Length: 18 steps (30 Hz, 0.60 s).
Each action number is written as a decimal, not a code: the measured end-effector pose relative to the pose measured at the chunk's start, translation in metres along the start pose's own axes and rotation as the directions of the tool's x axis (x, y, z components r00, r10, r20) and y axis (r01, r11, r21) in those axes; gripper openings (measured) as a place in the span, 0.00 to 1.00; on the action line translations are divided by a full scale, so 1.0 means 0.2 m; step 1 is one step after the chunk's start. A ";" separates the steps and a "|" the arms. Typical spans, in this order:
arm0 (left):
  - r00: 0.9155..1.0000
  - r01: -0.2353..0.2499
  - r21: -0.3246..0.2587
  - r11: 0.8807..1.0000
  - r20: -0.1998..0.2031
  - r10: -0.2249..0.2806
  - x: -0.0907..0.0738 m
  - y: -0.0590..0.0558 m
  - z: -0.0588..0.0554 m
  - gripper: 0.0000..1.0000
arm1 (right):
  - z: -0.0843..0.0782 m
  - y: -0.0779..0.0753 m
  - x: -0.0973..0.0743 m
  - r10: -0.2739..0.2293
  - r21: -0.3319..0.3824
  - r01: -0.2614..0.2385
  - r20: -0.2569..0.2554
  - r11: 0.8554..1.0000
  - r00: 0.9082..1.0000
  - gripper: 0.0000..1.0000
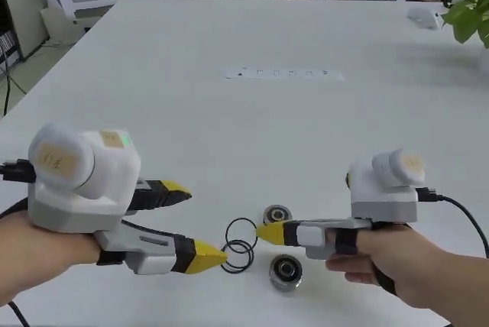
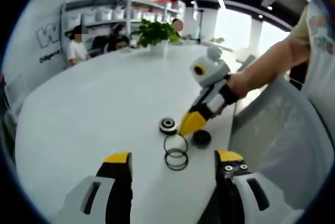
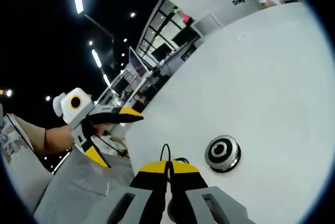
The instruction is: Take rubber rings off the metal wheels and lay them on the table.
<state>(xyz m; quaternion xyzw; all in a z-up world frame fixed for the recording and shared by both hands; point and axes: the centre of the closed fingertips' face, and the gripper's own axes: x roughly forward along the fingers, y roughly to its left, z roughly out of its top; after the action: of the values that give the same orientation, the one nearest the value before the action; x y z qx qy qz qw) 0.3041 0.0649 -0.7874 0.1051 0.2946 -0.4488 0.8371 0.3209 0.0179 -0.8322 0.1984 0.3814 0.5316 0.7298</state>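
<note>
- The right gripper (image 1: 269,232), lower centre of the head view, has its jaws pressed together, seemingly pinching the edge of a rubber ring (image 1: 241,231) that lies flat on the white table (image 1: 306,128).
- The left gripper (image 1: 191,222), lower left, is spread wide and holds nothing. A second ring (image 1: 238,257) sits just beside its lower tip.
- The upper wheel (image 1: 276,214) and lower wheel (image 1: 285,270) flank the right gripper's tips, so that gripper is likely the nearer one.
</note>
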 end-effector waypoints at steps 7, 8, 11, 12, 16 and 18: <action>1.000 -0.006 -0.004 1.000 -0.012 0.006 -0.01 0.01 -0.03 0.65 | -0.04 0.00 0.03 -0.001 0.002 0.001 -0.044 1.000 0.999 0.00; 1.000 -0.006 -0.004 1.000 -0.012 0.006 -0.01 0.01 -0.03 0.65 | -0.05 0.00 0.03 -0.003 -0.002 0.003 -0.050 1.000 0.999 0.00; 1.000 -0.005 -0.005 1.000 -0.012 0.005 -0.01 0.01 -0.03 0.65 | -0.07 0.00 0.05 -0.005 -0.008 0.005 -0.070 1.000 0.998 0.00; 1.000 -0.004 -0.004 1.000 -0.012 0.003 -0.01 0.01 -0.03 0.65 | -0.07 0.00 0.05 -0.006 -0.010 0.005 -0.075 1.000 0.997 0.00; 1.000 -0.002 -0.004 1.000 -0.011 0.002 0.00 0.00 -0.03 0.65 | -0.08 0.00 0.06 -0.014 -0.023 0.012 -0.086 1.000 0.996 0.00; 1.000 -0.003 -0.005 1.000 -0.012 0.003 0.00 0.01 -0.03 0.65 | -0.08 0.00 0.06 -0.020 -0.032 0.017 -0.091 0.999 0.996 0.00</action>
<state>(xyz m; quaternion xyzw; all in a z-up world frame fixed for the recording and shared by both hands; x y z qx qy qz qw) 0.3024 0.0686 -0.7916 0.1061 0.3007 -0.4460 0.8363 0.3102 0.0264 -0.8476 0.1586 0.4078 0.5392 0.7196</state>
